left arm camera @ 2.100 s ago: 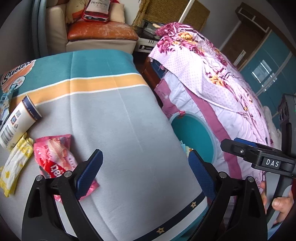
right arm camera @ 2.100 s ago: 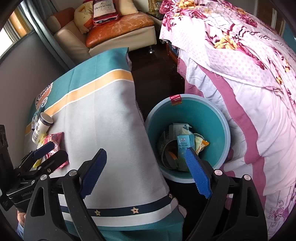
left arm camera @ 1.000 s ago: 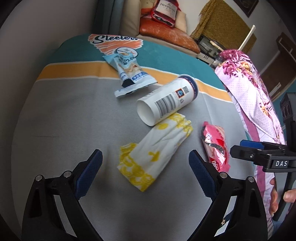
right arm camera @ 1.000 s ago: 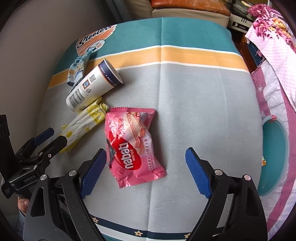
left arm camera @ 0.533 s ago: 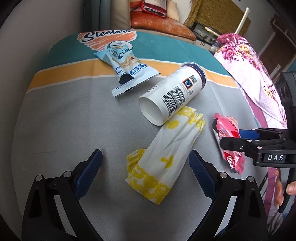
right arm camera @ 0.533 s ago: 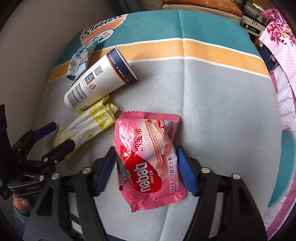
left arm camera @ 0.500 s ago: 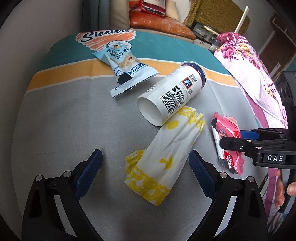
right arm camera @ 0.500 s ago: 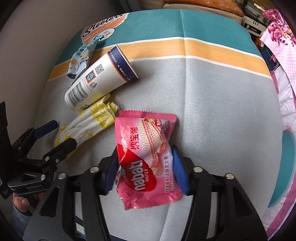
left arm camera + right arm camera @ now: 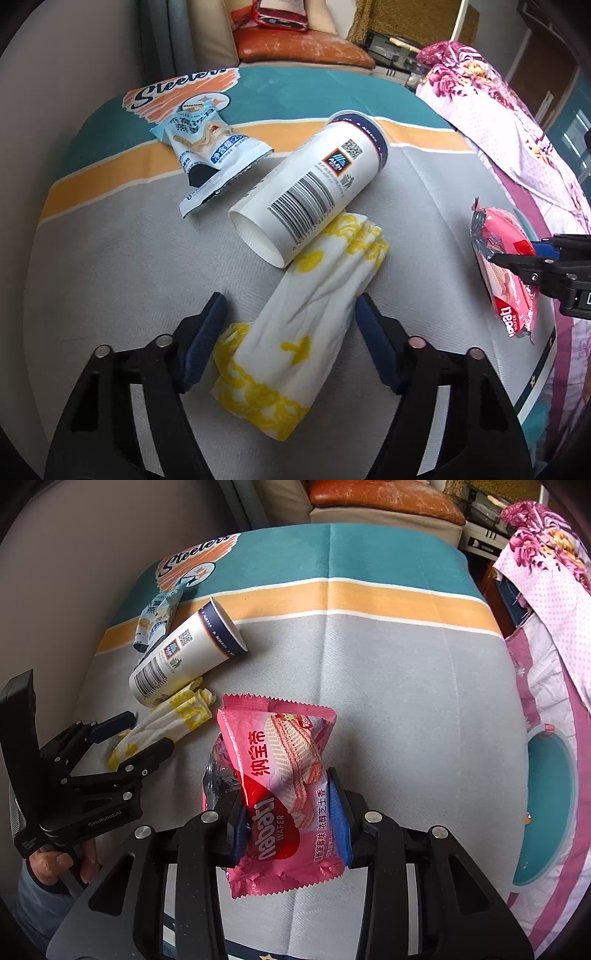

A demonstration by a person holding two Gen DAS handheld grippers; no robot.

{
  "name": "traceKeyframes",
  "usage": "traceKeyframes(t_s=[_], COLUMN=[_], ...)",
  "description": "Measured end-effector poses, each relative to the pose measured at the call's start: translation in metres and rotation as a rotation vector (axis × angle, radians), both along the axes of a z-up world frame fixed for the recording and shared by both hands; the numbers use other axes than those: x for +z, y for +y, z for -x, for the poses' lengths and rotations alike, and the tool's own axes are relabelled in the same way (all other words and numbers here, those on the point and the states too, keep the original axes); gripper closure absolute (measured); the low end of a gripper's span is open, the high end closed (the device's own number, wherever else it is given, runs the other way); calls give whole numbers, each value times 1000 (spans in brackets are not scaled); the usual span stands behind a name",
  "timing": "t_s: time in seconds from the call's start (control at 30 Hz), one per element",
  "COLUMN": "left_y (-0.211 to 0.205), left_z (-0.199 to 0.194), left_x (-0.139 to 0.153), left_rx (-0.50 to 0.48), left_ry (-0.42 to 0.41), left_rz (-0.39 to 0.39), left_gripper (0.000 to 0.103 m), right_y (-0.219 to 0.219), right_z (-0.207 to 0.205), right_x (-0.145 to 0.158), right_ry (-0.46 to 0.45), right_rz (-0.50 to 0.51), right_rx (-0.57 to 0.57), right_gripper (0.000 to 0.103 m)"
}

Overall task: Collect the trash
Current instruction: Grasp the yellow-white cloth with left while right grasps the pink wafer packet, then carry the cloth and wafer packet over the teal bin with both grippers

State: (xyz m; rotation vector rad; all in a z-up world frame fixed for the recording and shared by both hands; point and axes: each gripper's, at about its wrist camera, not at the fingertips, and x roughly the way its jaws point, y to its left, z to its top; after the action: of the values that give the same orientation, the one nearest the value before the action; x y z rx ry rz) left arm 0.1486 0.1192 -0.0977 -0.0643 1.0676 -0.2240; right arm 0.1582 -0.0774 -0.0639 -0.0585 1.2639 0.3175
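Yellow-and-white napkin (image 9: 310,317): crumpled flat on the cloth, right between my left gripper's (image 9: 290,328) blue pads. The jaws have just been closing in on it; the right pad looks about touching its edge, the left one is beside the frilly corner, so I'd call it straddled, not squeezed yet.
Left-hand step: closing onto the napkin. Next I need the pads to bite the soft paper through its middle, low to the cloth, or it will slip out as a loose flap.
Blue snack packet (image 9: 207,155): lying on the orange stripe, far side, untouched.
Paper cup (image 9: 314,199): on its side, open mouth toward me, resting on the napkin's far end. I reckon it may roll when the napkin lifts.
Tablecloth (image 9: 388,686): grey, with teal and orange bands, everything left sits on it.
Pink wafer packet (image 9: 280,782): my right gripper (image 9: 291,823) is clamped across its lower half, the jaws having just been closing, and the foil is pinched and buckled between the pads. Looks a firm hold to me.
Right-hand step: grasp made, carry not begun. Next move calls for a lift clear of the cloth and a swing rightward.
Teal bin (image 9: 546,812): down at the right edge beside the floral bedding (image 9: 546,602), well apart from the packet. That's where I'd drop it, opening only once over the rim.
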Motion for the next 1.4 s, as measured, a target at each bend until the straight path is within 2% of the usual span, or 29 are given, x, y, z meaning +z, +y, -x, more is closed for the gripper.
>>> traceKeyframes(t_s=[0.03,0.07,0.1,0.13,0.23,0.4,0.73,1.13,1.4], left_y=[-2,-4,-6,-8,-12,-22,-82,-186,-269], left_z=[0,2,3,5,11,24,34,26,23], left_x=[1,2,2,3,4,11,48,76,85], left_rx=[-4,-5,-2,3,12,23,-60,-184,-296], left_ry=[0,0,2,5,18,34,-14,-28,-29], left_rz=[2,1,-4,-5,31,104,102,111,78], left_gripper=[52,58,70,78,88,90,90,90,90], right_y=[-3,-7,-10,-12,-21,-44,-103,-197,-276], right_z=[1,2,3,4,8,17,32,51,66], right_x=[1,1,2,2,4,10,35,63,76], right_ry=[-1,-1,-3,-5,-18,-33,-96,-195,-252], right_rz=[-3,-6,-9,-10,-13,-34,-90,-126,-153], right_rx=[-5,-11,-16,-21,-34,-67,-155,-276,-394], right_gripper=[68,68,68,68,68,68,68,68,68])
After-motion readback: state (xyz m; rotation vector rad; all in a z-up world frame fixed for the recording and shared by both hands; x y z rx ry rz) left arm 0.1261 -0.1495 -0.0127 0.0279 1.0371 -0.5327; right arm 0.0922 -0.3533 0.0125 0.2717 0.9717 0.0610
